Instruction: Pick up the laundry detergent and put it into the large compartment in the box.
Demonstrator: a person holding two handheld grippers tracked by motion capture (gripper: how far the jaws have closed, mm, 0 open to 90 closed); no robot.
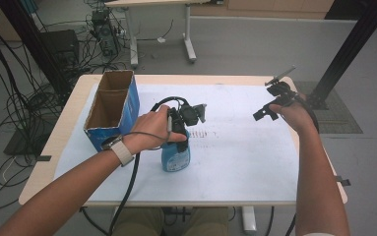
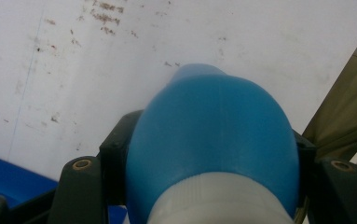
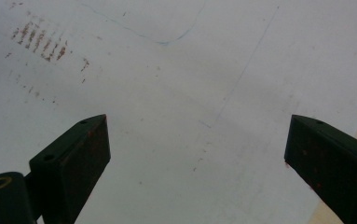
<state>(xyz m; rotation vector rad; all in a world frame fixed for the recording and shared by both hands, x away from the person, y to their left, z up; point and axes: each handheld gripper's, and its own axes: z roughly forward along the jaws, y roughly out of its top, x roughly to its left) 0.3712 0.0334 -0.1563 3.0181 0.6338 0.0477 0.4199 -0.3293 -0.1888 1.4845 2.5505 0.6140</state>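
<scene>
Even, soft indoor light; faint shadows; close bottle blurred; high view grainy.

High view: above the person's side, facing forward and down over the whole worktop.
Left gripper view: rides the hand, very close on a blue bottle, white sheet behind.
Right gripper view: looks down, near the same white sheet.
</scene>
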